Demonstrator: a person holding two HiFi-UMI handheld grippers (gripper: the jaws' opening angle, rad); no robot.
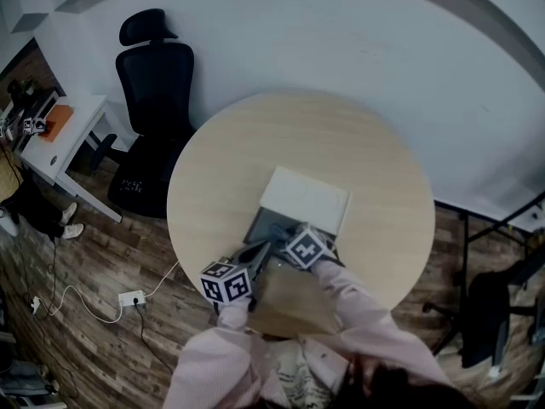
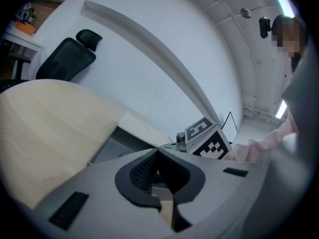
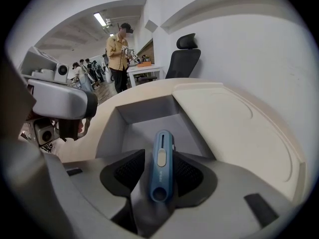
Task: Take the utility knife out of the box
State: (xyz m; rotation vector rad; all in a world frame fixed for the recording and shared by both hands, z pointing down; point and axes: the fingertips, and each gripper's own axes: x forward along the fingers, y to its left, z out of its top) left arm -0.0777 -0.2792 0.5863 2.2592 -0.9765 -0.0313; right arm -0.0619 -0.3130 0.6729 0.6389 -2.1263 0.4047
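A blue utility knife (image 3: 161, 166) lies lengthwise in the open grey box (image 3: 144, 108), whose cream lid (image 3: 224, 123) is folded back on the round table (image 1: 230, 160). My right gripper (image 3: 160, 174) reaches down into the box (image 1: 266, 221) with the knife between its jaws. A gap shows beside the left pad, so the jaws stand open around the knife. My left gripper (image 1: 260, 250) is level at the box's near left edge. In the left gripper view its pads (image 2: 144, 171) meet at the tips, and a thin pale strip between them looks like the box's wall.
A brown cardboard piece (image 1: 294, 301) lies at the table's near edge below both grippers. A black office chair (image 1: 153, 100) stands behind the table, beside a white desk (image 1: 60, 135). A power strip (image 1: 132, 298) and cable lie on the floor. People (image 3: 119, 59) stand far off.
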